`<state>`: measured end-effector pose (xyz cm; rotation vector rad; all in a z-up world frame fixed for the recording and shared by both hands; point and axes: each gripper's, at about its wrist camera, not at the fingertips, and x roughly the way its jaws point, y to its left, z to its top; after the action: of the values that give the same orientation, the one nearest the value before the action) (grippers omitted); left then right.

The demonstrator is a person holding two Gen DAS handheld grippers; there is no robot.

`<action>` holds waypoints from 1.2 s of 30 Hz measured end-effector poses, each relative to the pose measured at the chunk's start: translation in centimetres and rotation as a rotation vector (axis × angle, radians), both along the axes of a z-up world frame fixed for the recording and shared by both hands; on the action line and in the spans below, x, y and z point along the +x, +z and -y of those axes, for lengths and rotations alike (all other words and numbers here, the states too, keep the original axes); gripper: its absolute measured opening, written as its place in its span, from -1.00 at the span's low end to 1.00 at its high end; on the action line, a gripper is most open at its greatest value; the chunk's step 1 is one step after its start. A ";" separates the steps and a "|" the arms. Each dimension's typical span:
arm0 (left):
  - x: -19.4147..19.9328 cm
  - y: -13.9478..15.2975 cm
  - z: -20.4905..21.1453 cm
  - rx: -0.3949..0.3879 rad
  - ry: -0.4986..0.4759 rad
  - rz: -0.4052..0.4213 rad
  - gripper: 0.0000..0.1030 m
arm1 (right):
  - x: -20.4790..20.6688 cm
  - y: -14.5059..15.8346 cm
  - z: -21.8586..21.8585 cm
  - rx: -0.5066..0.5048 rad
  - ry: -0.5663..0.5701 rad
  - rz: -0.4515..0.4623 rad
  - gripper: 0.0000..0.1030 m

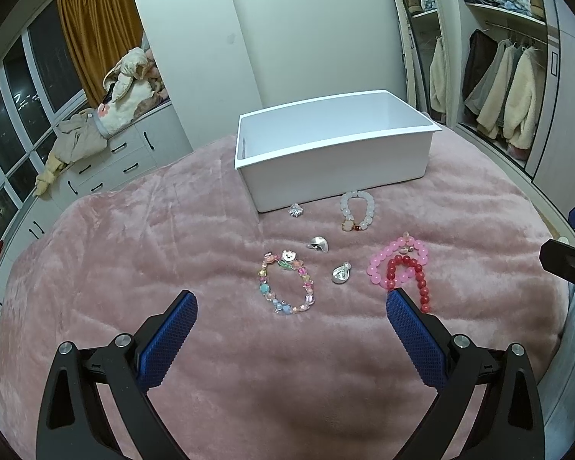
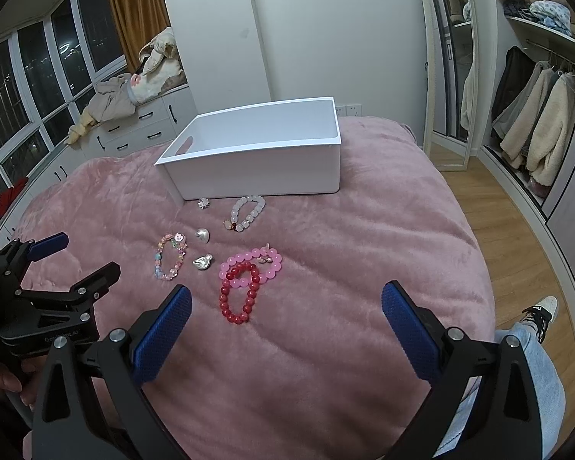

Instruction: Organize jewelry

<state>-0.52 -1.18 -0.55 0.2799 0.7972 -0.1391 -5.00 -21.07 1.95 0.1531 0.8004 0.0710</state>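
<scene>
Jewelry laid out on the pink blanket [image 1: 134, 249], nothing yet in the white box [image 1: 326, 165].

Both the left gripper [image 1: 291, 306] and right gripper [image 2: 285, 301] hang with tongs spread wide and empty; sorting seems barely begun; the red bracelet [image 2: 239, 295] overlaps the pink bracelet [image 2: 253, 264], so the next pick likely needs care to lift one alone; lettering on the left gripper's body is too blurred to read.

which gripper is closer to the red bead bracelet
Right. The red bracelet lies just ahead of the open right gripper, nearer its left finger. The open left gripper sits off to the bracelet's left.
</scene>
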 end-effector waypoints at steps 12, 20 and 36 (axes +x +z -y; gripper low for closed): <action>-0.1 -0.3 0.3 0.009 -0.014 -0.006 0.94 | -0.1 -0.3 0.0 -0.004 -0.002 -0.003 0.91; -0.2 -0.3 0.3 0.006 -0.018 -0.007 0.94 | -0.6 -1.0 0.3 -0.003 -0.014 -0.008 0.91; 0.6 -0.6 0.7 -0.002 -0.034 -0.016 0.94 | 0.2 -1.3 0.5 -0.003 -0.026 -0.045 0.91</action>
<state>0.08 -1.89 -1.18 0.2914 0.8079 -0.1742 -4.77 -21.55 0.66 0.1625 0.8429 0.0424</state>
